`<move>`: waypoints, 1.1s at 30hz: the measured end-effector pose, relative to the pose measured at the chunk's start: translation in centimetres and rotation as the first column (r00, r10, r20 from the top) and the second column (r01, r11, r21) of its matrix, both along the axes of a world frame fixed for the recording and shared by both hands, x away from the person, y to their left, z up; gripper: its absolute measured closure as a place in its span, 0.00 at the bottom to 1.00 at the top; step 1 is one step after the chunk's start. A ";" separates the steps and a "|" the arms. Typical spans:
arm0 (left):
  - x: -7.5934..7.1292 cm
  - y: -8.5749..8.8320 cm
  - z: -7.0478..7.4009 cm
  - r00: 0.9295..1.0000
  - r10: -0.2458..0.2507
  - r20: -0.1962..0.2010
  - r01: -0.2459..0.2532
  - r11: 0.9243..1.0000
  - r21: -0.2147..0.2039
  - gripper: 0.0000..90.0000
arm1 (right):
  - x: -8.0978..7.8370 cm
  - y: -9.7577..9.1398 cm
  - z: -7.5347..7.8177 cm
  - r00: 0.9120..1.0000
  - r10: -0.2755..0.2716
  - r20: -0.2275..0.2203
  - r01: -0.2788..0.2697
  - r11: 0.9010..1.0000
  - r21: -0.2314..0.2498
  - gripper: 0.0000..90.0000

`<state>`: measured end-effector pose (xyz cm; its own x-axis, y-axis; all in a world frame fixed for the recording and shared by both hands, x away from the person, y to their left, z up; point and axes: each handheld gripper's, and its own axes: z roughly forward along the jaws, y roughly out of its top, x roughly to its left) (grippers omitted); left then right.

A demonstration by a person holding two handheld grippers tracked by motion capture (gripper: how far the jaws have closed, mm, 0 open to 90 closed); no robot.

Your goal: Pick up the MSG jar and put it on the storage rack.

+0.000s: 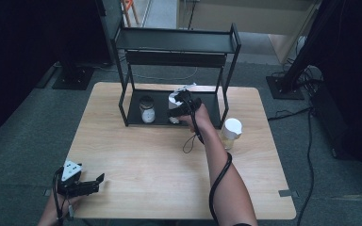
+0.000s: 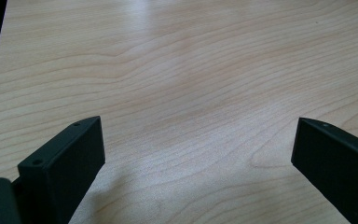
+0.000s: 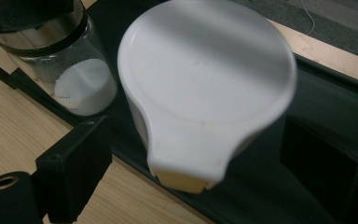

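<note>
The left hand-held gripper (image 1: 94, 184) rests at the near left corner of the counter (image 1: 136, 155), its jaws spread wide over bare wood with nothing between them. Farther in, the right hand-held gripper (image 1: 181, 107) reaches to the black shelf rack (image 1: 176, 42) — its jaws stand apart on either side of the white-lidded container (image 3: 205, 88), released, pads not pressing. This container sits on the rack's bottom tray, just beside a glass jar (image 3: 70, 70) of white powder. Another white-lidded jar (image 1: 231, 132) stands on the counter to the right.

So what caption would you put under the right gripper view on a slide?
Right gripper open around a white-lidded container on the black rack's lower shelf, beside a glass jar of white powder.
</note>
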<state>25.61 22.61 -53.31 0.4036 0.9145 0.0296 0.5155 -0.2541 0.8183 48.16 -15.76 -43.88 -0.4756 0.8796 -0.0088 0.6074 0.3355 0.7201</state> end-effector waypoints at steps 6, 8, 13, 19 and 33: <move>0.0 0.0 0.0 1.000 0.000 0.002 0.000 1.000 -0.005 0.03 | -1.3 -0.8 0.1 1.000 0.006 0.012 -0.006 1.000 -0.001 0.06; 0.0 0.0 0.0 1.000 0.000 0.000 0.000 1.000 -0.001 0.03 | -1.7 -0.9 0.0 1.000 0.014 0.011 -0.014 1.000 -0.017 0.05; 0.0 0.0 0.0 1.000 0.002 0.000 -0.002 1.000 -0.001 0.03 | -3.2 -1.0 -0.3 0.999 0.030 0.015 -0.029 0.999 -0.032 0.03; 0.0 0.0 0.0 1.000 0.000 -0.004 0.000 1.000 0.004 0.03 | -5.0 -1.4 -0.8 0.999 0.040 0.025 -0.039 0.999 -0.034 0.02; 0.0 0.0 0.0 1.000 0.000 -0.002 0.000 1.000 0.008 0.03 | -9.0 -1.3 -1.4 0.992 0.109 0.058 -0.107 0.994 -0.029 0.02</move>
<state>25.58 22.57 -53.34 0.4034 0.9143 0.0361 0.5170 -0.2603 0.8155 39.11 -17.02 -45.24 -0.5656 0.8223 -0.0620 0.5233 0.4160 0.7437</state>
